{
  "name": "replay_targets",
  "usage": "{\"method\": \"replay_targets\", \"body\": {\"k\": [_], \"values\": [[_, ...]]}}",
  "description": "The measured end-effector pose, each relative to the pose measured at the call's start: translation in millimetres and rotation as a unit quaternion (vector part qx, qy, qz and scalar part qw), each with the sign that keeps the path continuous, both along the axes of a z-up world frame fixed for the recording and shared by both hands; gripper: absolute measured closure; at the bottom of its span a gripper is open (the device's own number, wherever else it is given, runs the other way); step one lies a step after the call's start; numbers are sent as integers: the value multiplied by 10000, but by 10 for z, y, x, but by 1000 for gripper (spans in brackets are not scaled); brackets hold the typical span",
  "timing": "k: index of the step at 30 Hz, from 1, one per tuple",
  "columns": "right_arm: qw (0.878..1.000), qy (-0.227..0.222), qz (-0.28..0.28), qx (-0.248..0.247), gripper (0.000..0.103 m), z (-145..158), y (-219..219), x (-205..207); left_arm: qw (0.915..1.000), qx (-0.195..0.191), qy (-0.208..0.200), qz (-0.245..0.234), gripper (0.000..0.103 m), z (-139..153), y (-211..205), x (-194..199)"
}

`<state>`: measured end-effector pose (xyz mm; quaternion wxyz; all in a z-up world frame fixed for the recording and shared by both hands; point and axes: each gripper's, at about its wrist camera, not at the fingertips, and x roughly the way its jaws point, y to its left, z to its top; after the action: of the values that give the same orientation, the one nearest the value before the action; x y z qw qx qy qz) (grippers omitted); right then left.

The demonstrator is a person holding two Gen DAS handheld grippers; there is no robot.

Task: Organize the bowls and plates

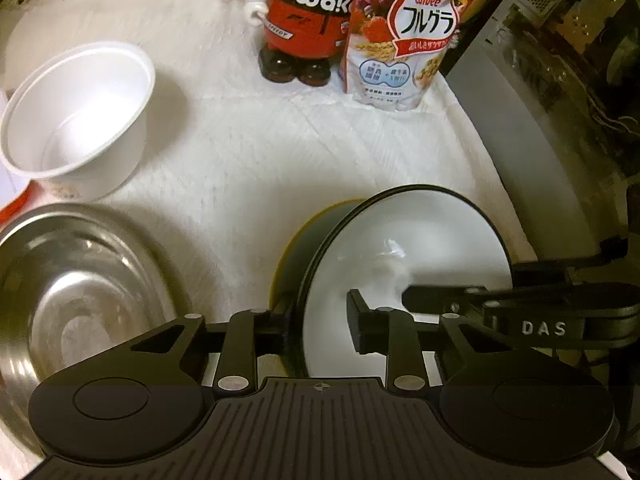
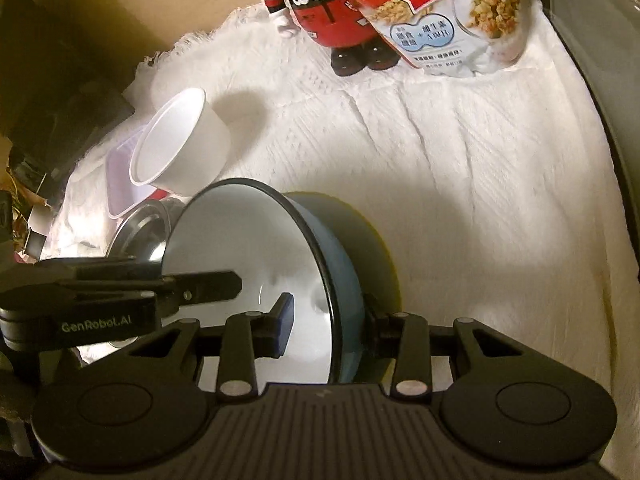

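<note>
An enamel bowl [image 1: 400,232] [image 2: 240,240], white inside with a dark rim and blue outside, is tipped up on edge. My left gripper [image 1: 320,316] straddles its rim, one finger outside and one inside, shut on the wall. My right gripper [image 2: 330,320] is shut on the opposite side of the rim, blue pad inside, other finger behind the blue wall. Each view shows the other gripper's finger reaching into the bowl. Behind the bowl lies a dark dish with a yellow rim [image 1: 304,236] [image 2: 376,248], mostly hidden.
A steel bowl [image 1: 80,280] [image 2: 144,236] and a white bowl [image 1: 80,120] [image 2: 180,148] sit to the left on the white cloth [image 1: 280,140]. A cereal bag [image 1: 408,32] and a red figure [image 1: 308,12] stand at the back. A grey appliance [image 1: 520,140] borders the right.
</note>
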<state>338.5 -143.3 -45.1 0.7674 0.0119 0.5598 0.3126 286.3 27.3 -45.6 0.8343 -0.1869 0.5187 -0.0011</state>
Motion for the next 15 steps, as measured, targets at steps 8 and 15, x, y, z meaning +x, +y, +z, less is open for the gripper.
{"method": "replay_targets", "body": {"k": [8, 15], "values": [[9985, -389, 160, -357, 66, 7, 134, -36, 9999, -94, -73, 80, 78, 30, 79, -117], [9984, -363, 145, -412, 66, 62, 93, -82, 9999, -16, -132, 53, 79, 100, 94, -133]]}}
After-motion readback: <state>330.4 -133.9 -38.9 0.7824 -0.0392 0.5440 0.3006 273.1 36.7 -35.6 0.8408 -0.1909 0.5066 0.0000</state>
